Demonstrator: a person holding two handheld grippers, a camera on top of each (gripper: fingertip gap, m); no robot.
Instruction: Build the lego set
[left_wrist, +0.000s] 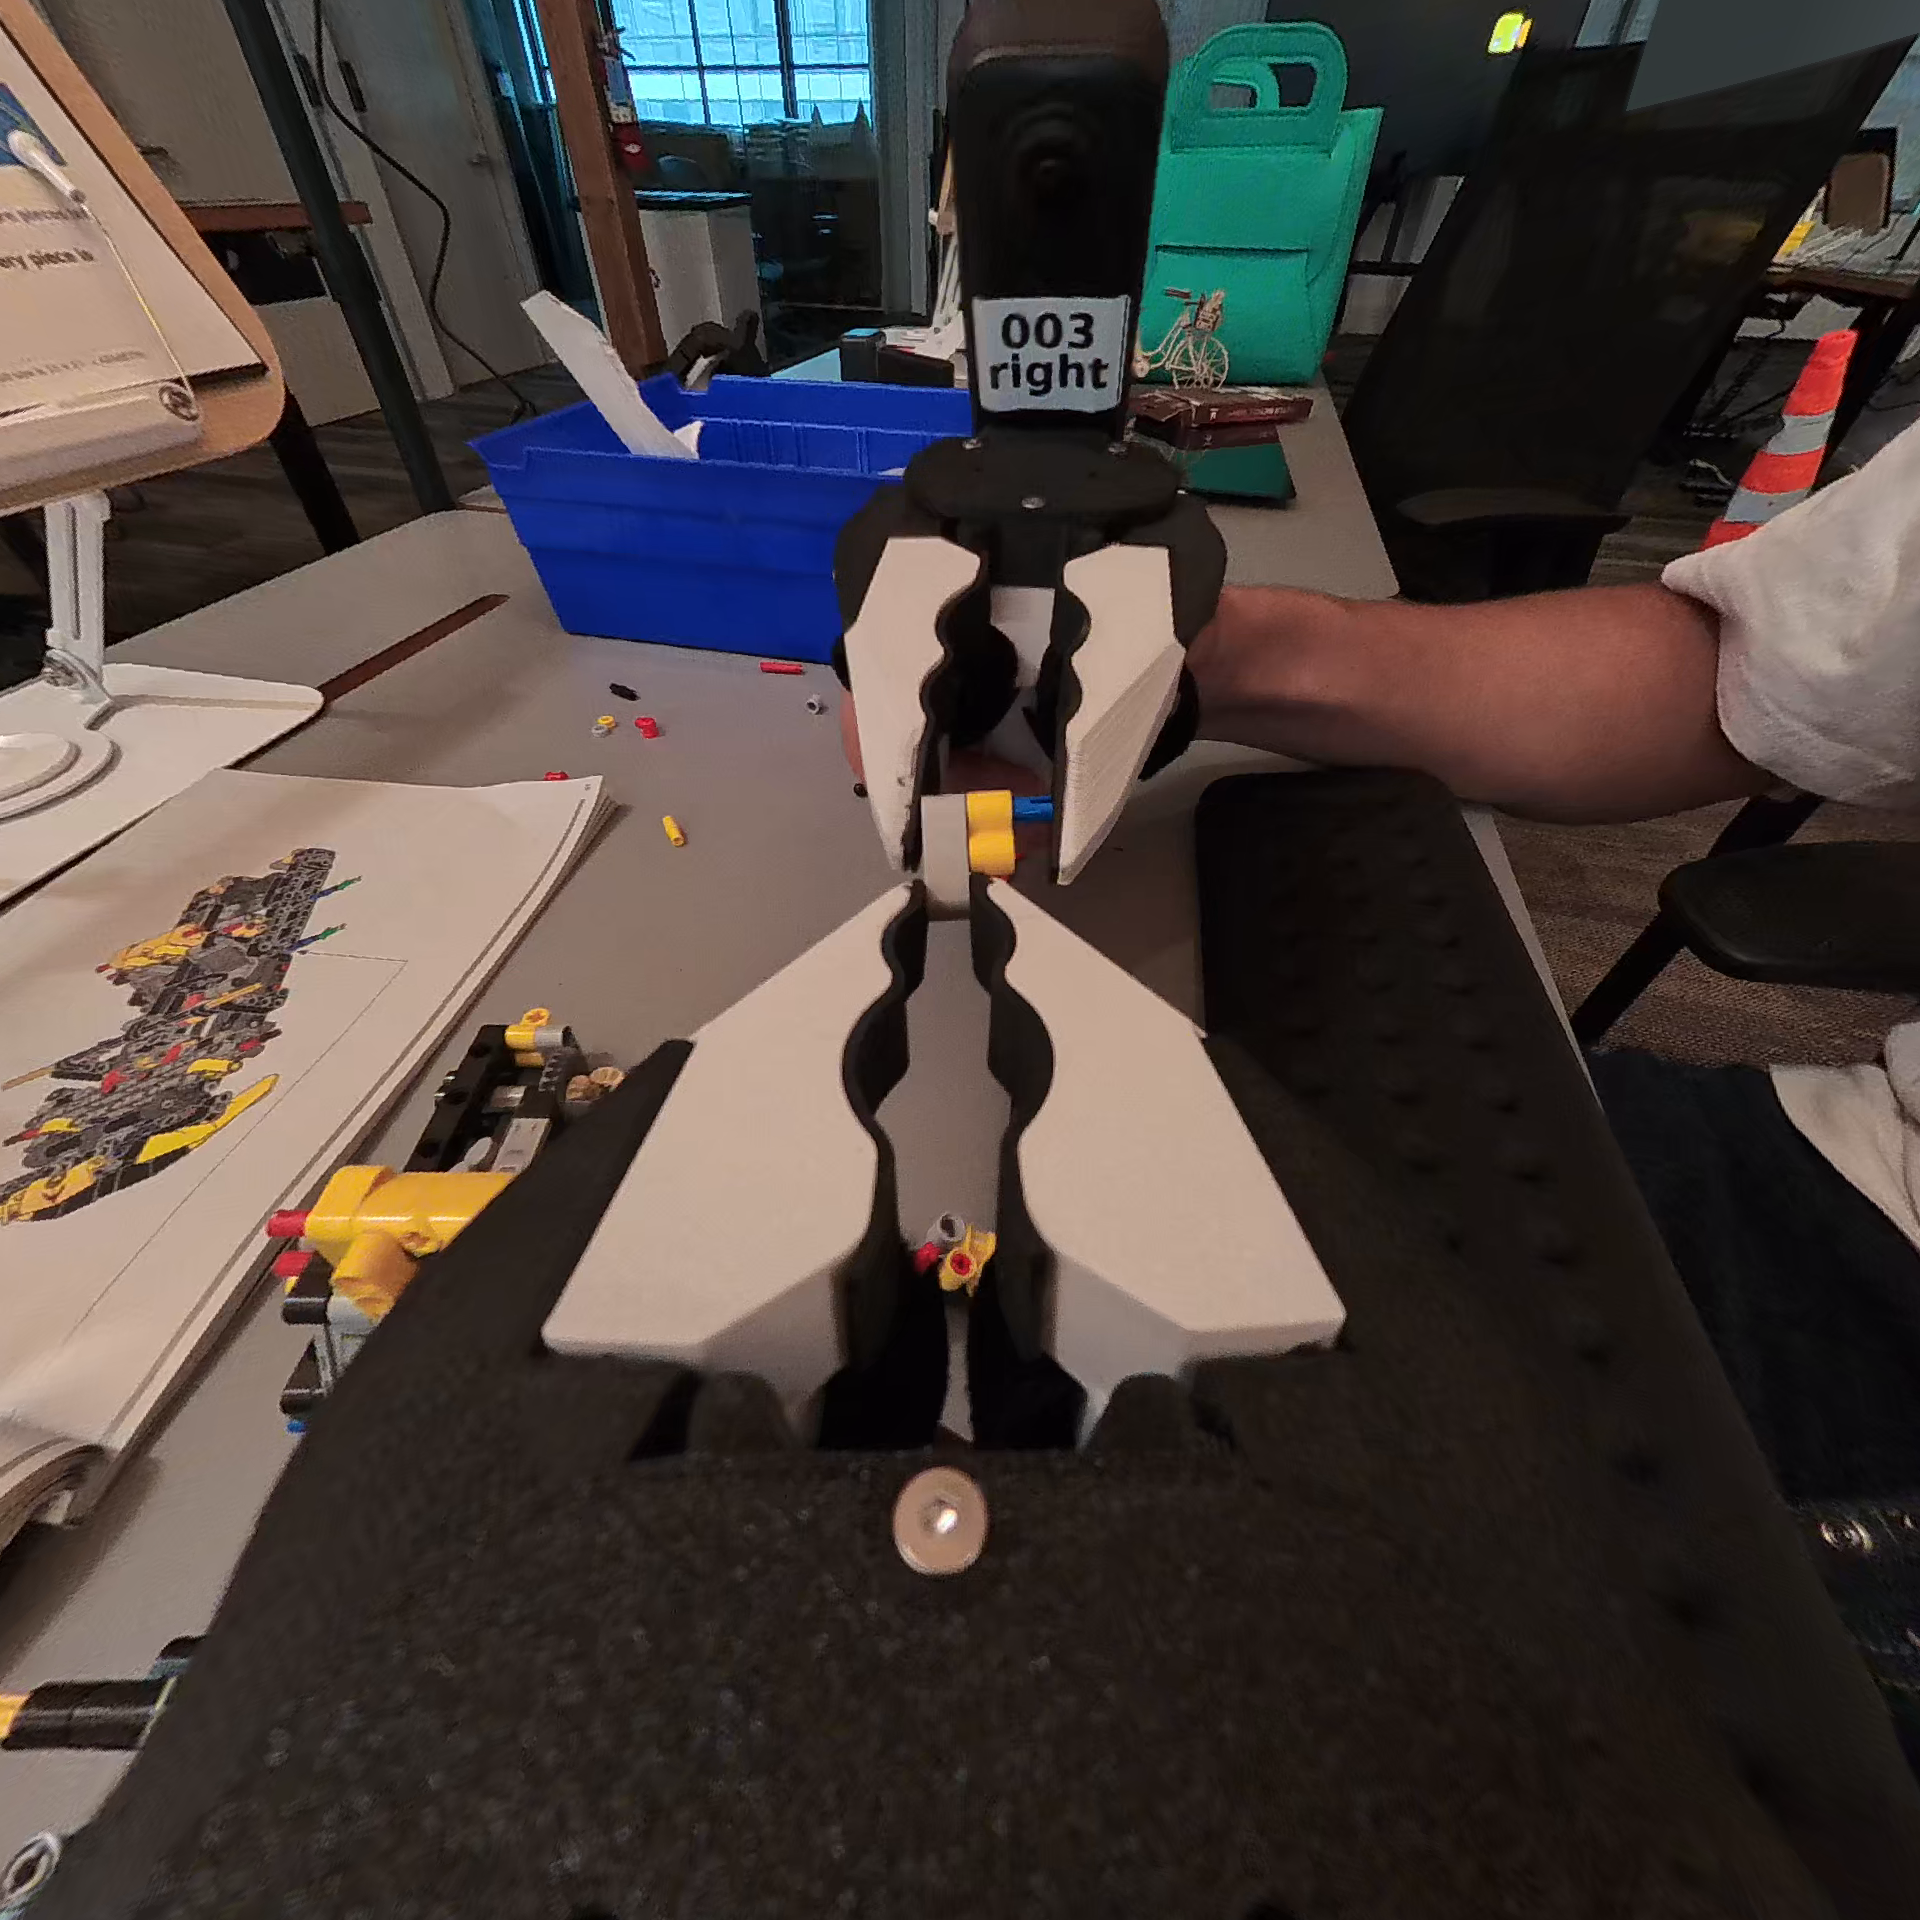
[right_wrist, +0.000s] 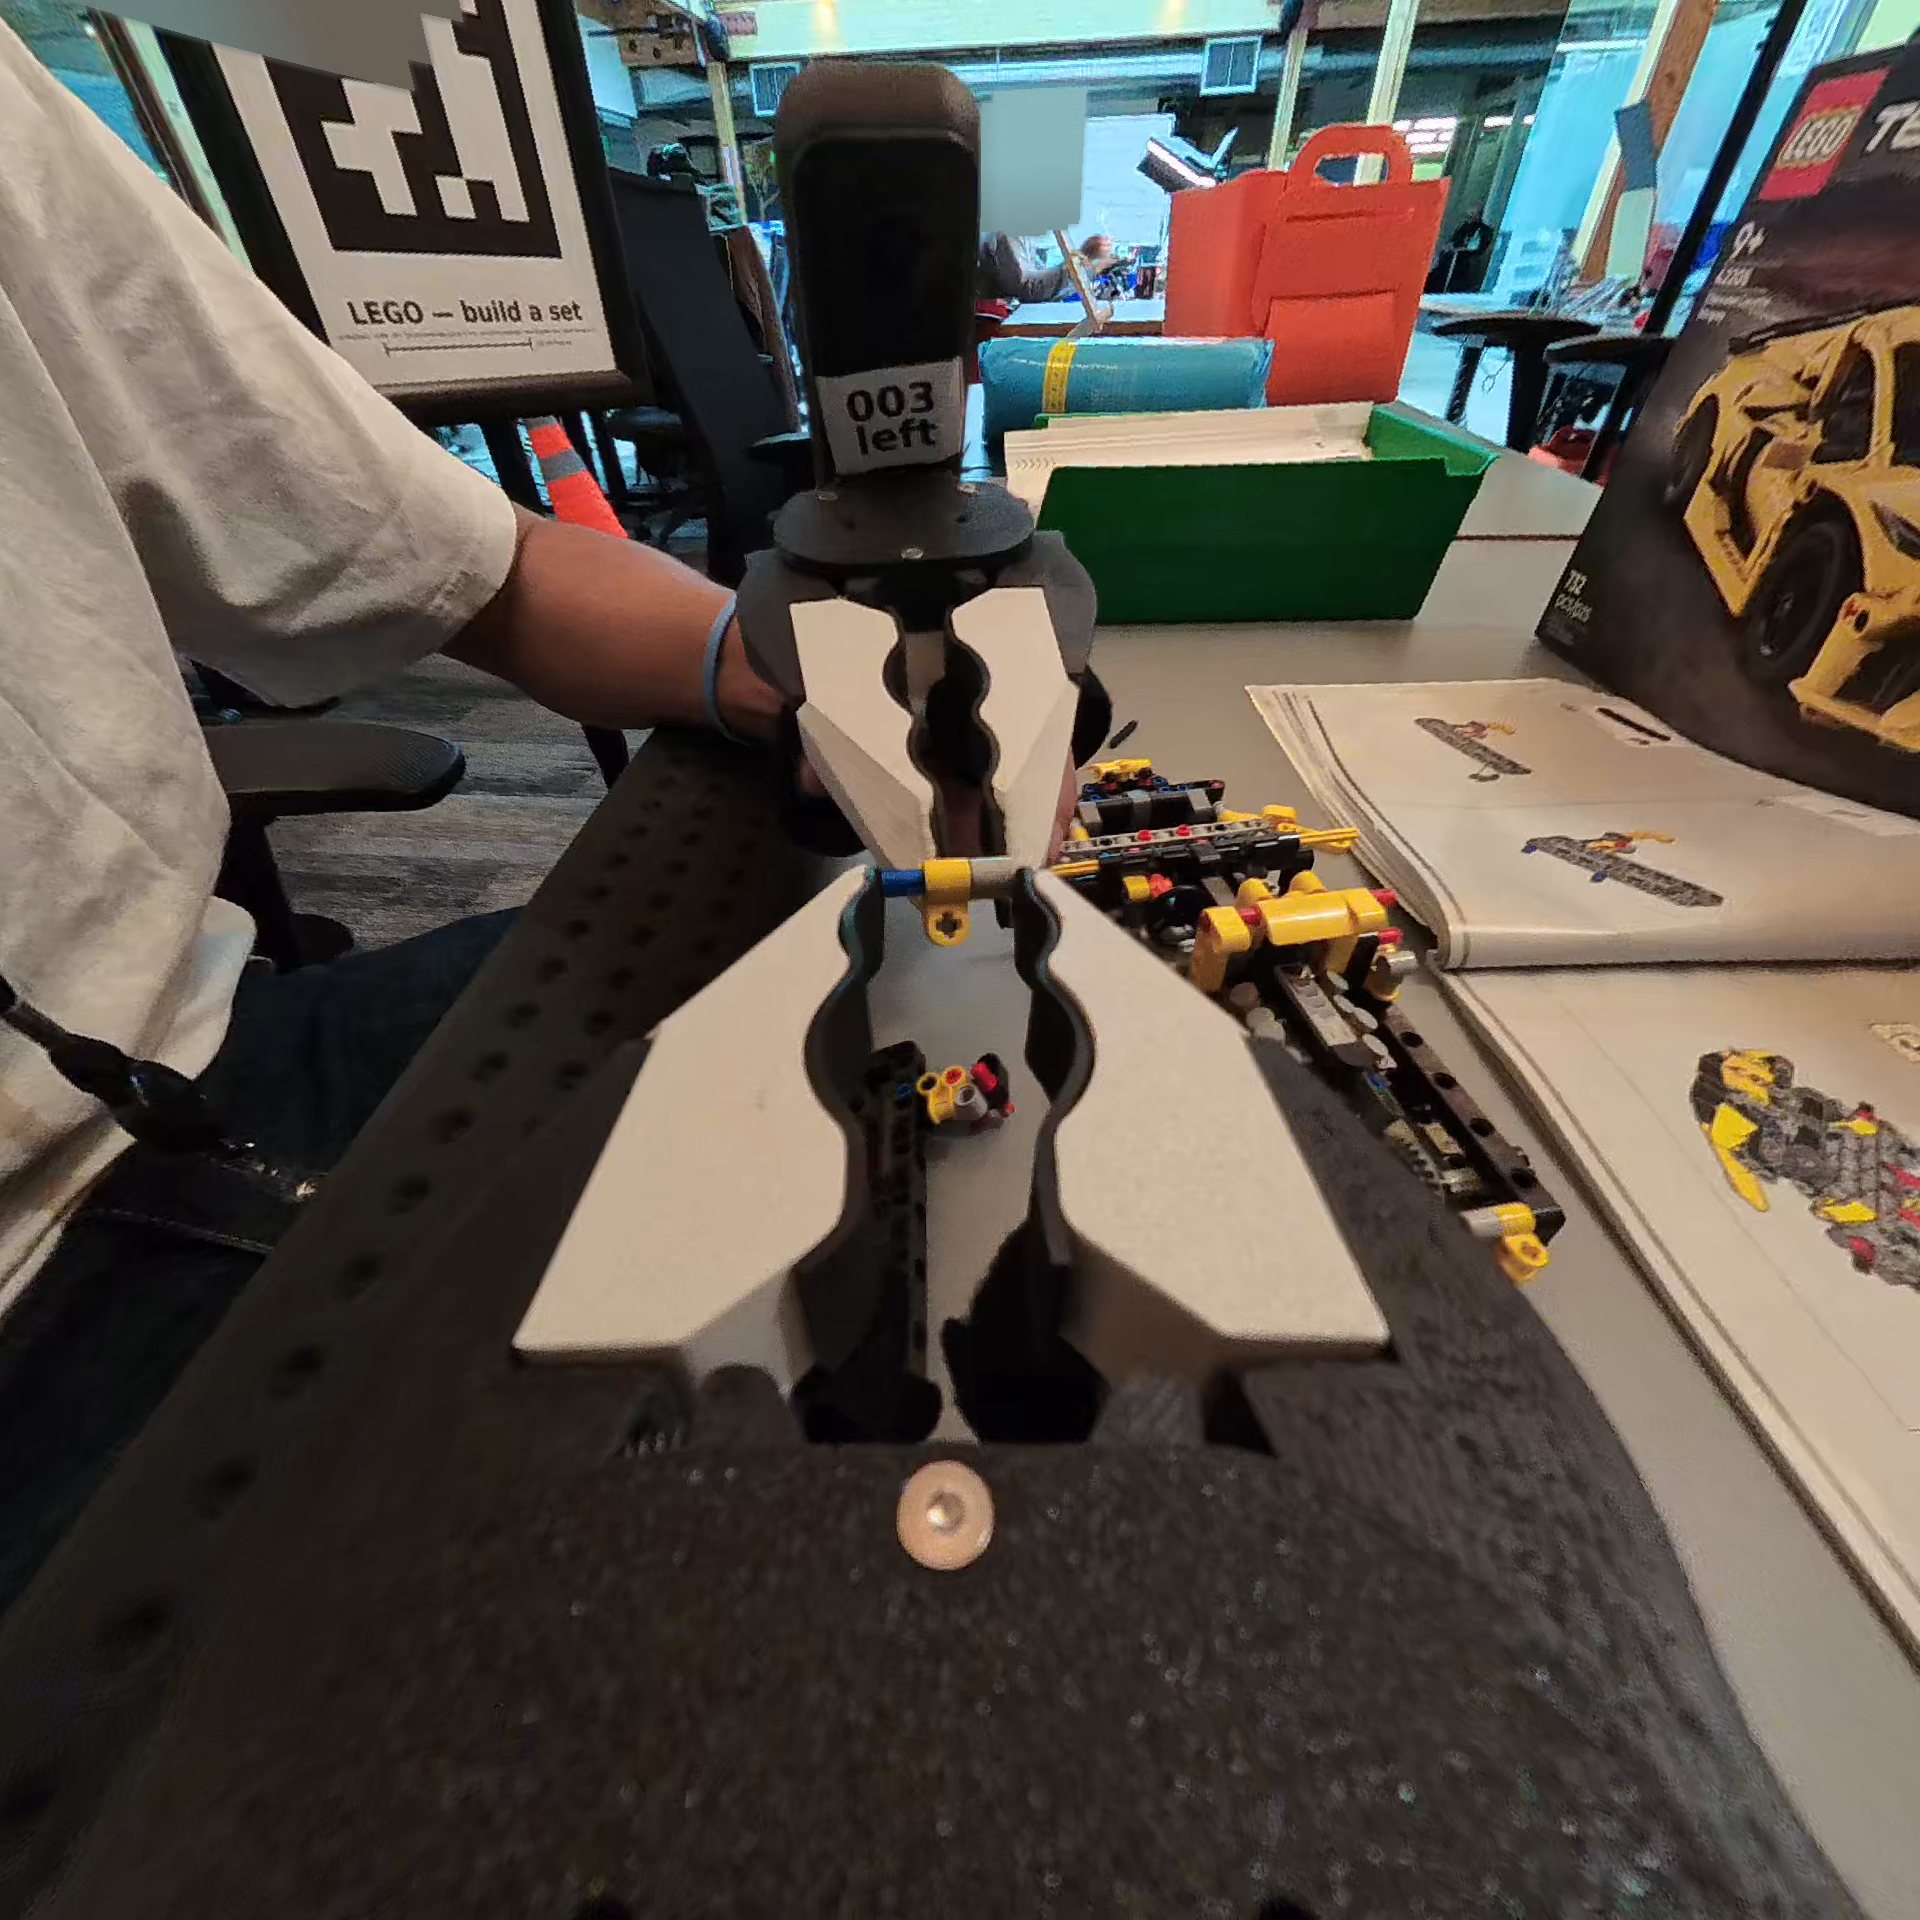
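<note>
Left gripper (left_wrist: 948, 902) clenched on the grey end of a small grey-yellow-blue lego piece (right_wrist: 948, 883), held mid-air above the grey table (left_wrist: 727, 790). Right gripper (right_wrist: 948, 896) spread loosely around the piece's blue end, tips facing the left's. Below the piece: black foam mat (left_wrist: 1340, 997), a tiny yellow sub-assembly (right_wrist: 961, 1093). Beside the piece: the car chassis (right_wrist: 1288, 935), open instruction booklet (right_wrist: 1621, 821). Beyond: blue bin (left_wrist: 675, 540), green bin (right_wrist: 1247, 540), set box (right_wrist: 1787, 416). Cluttered workshop behind.
</note>
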